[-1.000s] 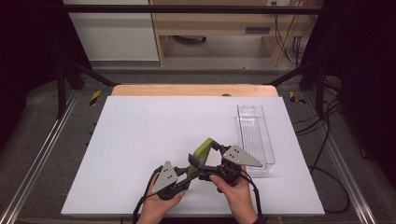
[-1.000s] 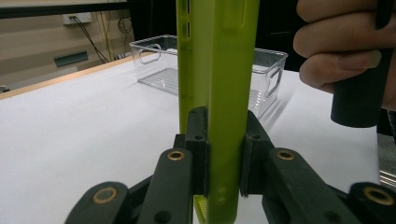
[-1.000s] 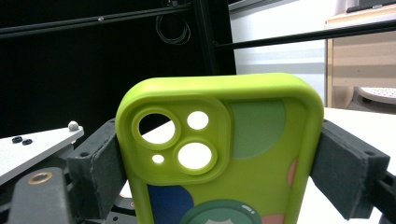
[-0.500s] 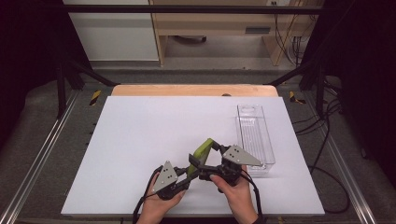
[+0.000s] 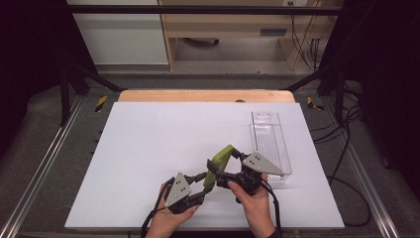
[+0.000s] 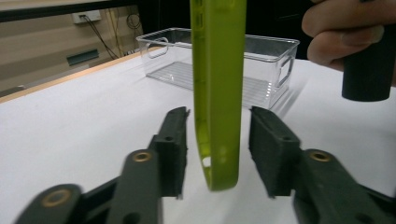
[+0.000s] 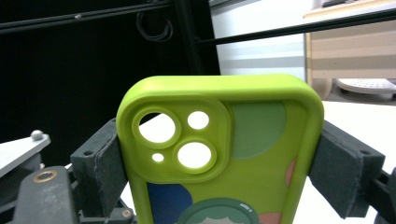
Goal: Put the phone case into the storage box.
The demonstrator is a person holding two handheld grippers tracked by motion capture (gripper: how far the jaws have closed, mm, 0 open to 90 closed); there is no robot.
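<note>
Tabletop [image 5: 148,148]: white sheet, bare apart from the items below. Both hands work near its front edge, right of centre.

Bin [image 5: 270,144]: clear plastic, long and narrow, lying along the right edge, long axis running front to back. Empty; ribbed floor visible through the walls in the left gripper view [image 6: 219,65]. It sits just beyond and to the right of the grippers.

Case [image 5: 219,163]: green phone case, raised off the tabletop, long axis tilted up and away from the person, toward the bin. Camera cut-outs and a coloured print show in the right gripper view [image 7: 219,154].

Right gripper [image 5: 233,171]: fingers [image 7: 100,163] clamped across the width of the case, one pad on each long edge. This hand carries it.

Left gripper [image 5: 200,184]: fingers [image 6: 170,144] have just been opening; they now stand part-spread, one on either side of the case's lower end, with a gap showing on both sides, so no pressure. The case is edge-on between them [image 6: 217,93].

Judgement: the case is handed over to the right gripper, which is also the nearer to the bin. The next move turns on the case's long axis matching the bin's.
</note>
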